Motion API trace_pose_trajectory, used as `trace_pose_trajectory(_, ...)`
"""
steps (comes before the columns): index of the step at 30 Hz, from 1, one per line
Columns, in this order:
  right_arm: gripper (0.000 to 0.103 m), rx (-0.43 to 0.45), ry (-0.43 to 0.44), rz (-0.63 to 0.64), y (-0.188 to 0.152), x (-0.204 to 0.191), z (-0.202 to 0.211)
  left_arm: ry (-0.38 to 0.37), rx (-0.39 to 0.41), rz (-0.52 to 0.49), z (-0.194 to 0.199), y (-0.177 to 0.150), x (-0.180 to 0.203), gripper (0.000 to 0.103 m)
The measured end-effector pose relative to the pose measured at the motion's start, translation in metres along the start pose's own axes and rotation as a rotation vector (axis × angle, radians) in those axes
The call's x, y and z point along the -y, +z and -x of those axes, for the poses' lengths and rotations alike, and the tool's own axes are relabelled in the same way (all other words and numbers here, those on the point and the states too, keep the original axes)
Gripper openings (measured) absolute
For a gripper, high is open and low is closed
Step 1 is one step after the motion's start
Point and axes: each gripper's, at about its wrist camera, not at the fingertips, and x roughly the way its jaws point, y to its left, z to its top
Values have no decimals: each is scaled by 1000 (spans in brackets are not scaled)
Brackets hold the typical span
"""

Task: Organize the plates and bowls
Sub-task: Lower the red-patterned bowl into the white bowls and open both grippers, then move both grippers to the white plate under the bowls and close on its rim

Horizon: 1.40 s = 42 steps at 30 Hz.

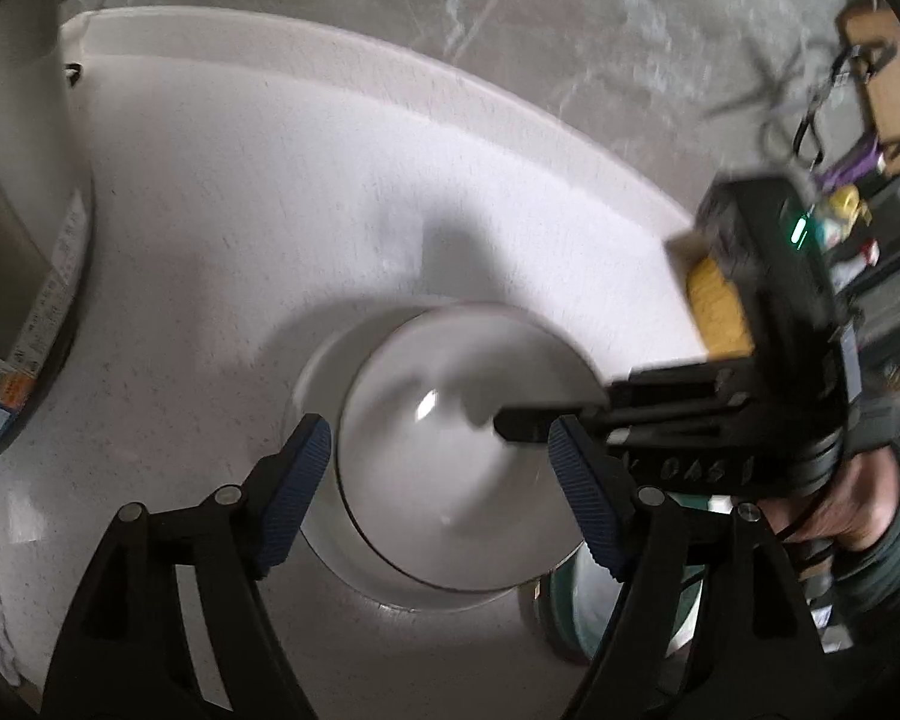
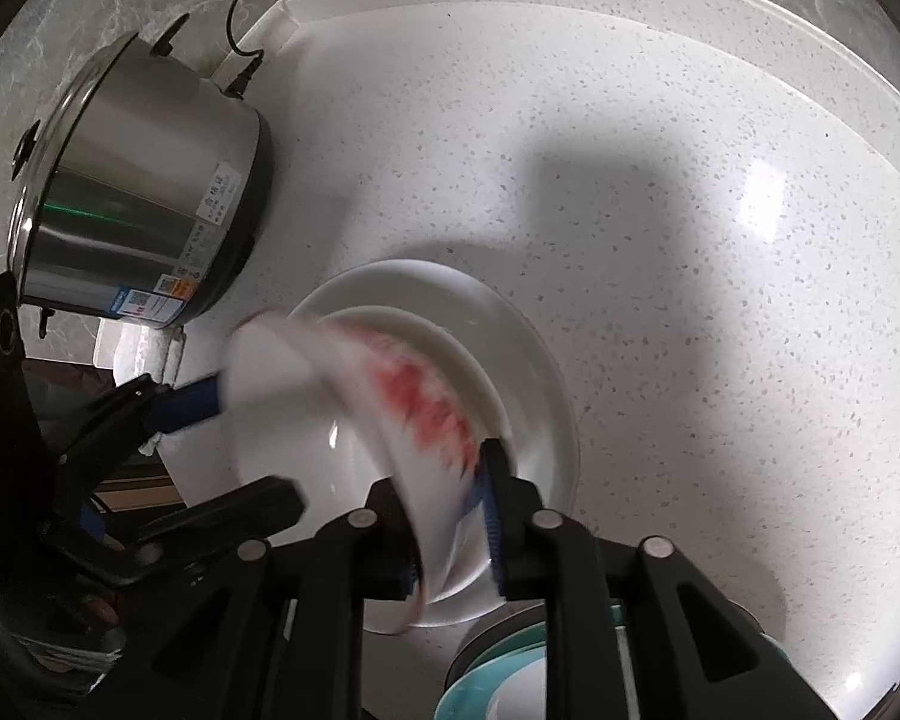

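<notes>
Two grippers: right gripper (image 2: 450, 516) clamps the red-patterned bowl (image 2: 354, 414) over white plates (image 2: 534, 372), left gripper (image 1: 438, 492) gapes empty

The left gripper (image 1: 441, 495) is wide open above a white bowl (image 1: 450, 456) on the speckled counter (image 1: 222, 228). The right gripper (image 1: 519, 426) reaches into the bowl's edge.

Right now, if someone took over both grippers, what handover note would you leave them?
Left gripper: open, holding nothing, jaws either side of the bowl.
Right gripper: pinching the bowl's rim; the bowl, white with red markings, is blurred and tilted over the white plate on the counter.
Teal-rimmed dishes sit at the near edge.
Done: bowl brought onto the plate.
Left: settle and release it, then deal with the teal dishes.
</notes>
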Motion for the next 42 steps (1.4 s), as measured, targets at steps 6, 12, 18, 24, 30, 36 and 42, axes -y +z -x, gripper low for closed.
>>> trace_pose_trajectory(6,25,22,-38,45,-2,-8,0,-4,14,33,0,2,-8,76)
trace_pose_trajectory(12,32,26,-55,45,-6,-12,0,2,14,81,0,-2,-19,76)
trace_pose_trajectory(18,50,18,-184,165,-9,-43,-4,28,16,84,1,-4,-25,76)
trace_pose_trajectory(24,63,22,-370,308,-16,-72,-14,59,23,77,8,-12,-31,76)
trace_pose_trajectory(30,73,30,-488,400,-26,-80,-24,65,12,116,10,-25,-51,76)
trace_pose_trajectory(36,75,54,-420,362,-26,-68,-18,42,-9,101,7,-33,-61,76)
trace_pose_trajectory(42,75,157,-272,285,-19,-56,27,11,-42,60,-1,-37,-61,76)
